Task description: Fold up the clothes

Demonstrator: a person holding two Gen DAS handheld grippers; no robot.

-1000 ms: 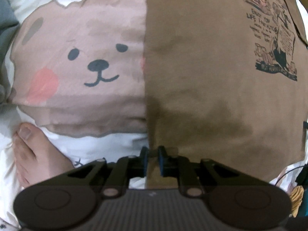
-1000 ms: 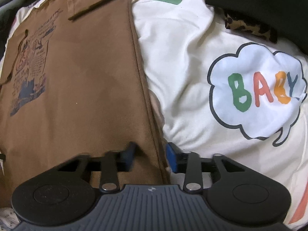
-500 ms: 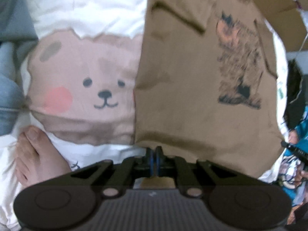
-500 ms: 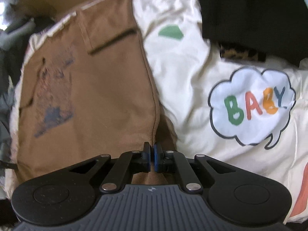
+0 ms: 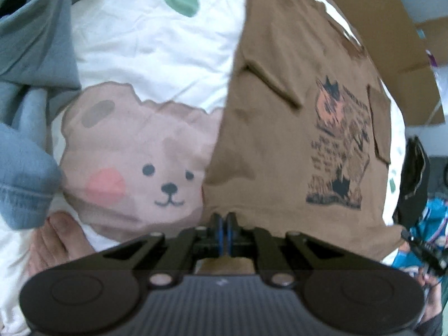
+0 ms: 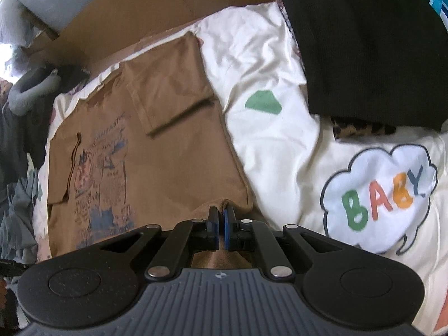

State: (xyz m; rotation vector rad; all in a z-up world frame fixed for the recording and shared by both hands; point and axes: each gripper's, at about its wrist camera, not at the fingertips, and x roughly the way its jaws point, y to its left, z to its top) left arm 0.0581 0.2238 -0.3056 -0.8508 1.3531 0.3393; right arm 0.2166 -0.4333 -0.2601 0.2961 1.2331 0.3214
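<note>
Brown t-shirt spread flat on a white bedsheet, print side up, both sleeves folded in over the body. Left gripper clamped tight on the near hem at the shirt's left corner, blue pads pressed together with brown cloth pinched between. Right gripper same deal at the near right corner, hem bunched up and caught between its closed pads. Near edge lifted a bit at both corners, rest of the shirt lying on the bed. Bear face print on the sheet just left of the shirt, partly tucked under its edge. "BABY" cloud print on the sheet off to the right, well apart from the shirt. Black garment at far right with a leopard-print strip poking out under its near edge. Blue-grey clothes piled on the far left. Bare foot on the sheet near left, just beside the left gripper. Cardboard along the far side past the bed.
</note>
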